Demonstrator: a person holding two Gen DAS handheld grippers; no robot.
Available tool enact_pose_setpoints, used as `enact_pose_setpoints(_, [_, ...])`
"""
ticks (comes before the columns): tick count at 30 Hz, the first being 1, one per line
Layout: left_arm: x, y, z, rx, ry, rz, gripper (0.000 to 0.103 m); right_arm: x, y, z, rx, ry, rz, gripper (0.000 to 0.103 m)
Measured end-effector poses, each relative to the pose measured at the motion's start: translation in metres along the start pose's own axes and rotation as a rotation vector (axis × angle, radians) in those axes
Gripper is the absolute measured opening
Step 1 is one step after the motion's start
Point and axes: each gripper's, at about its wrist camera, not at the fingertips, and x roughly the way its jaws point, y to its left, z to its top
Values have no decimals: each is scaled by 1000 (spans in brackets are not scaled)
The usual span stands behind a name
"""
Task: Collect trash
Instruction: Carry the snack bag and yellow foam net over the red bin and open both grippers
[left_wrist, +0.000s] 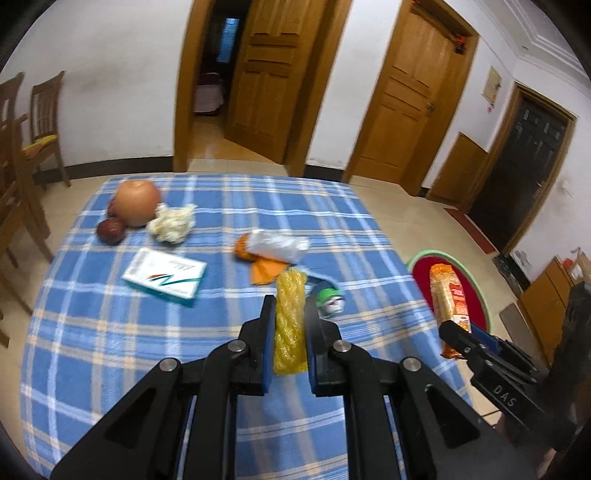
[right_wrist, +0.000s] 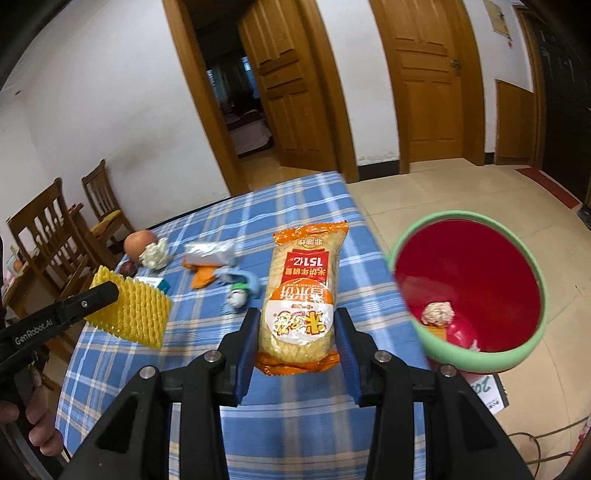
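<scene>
Above checkered tablecloth (left_wrist: 110, 332), both fingers (left_wrist: 266, 332) tilt downward.

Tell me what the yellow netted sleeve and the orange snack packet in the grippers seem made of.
Yellow netted sleeve: probably soft foam mesh, matte, with an open diamond lattice. Orange snack packet: likely thin plastic film, glossy, with printed labels and a crimped end.

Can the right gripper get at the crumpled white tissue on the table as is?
Probably not: the right gripper is shut on the orange snack bag, and the crumpled white tissue lies across the table beside the big round fruit. Drop the bag first.
</scene>
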Motion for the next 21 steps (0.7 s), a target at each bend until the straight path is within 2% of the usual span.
enact_pose_setpoints(11, [28,-54,17,80,26,-80,13,-7,-50,5,77,-14,-80,43])
enact_pose_setpoints(21, [60,-106,24,157,60,-123,13,-9,-99,6,142,-21,-152,43])
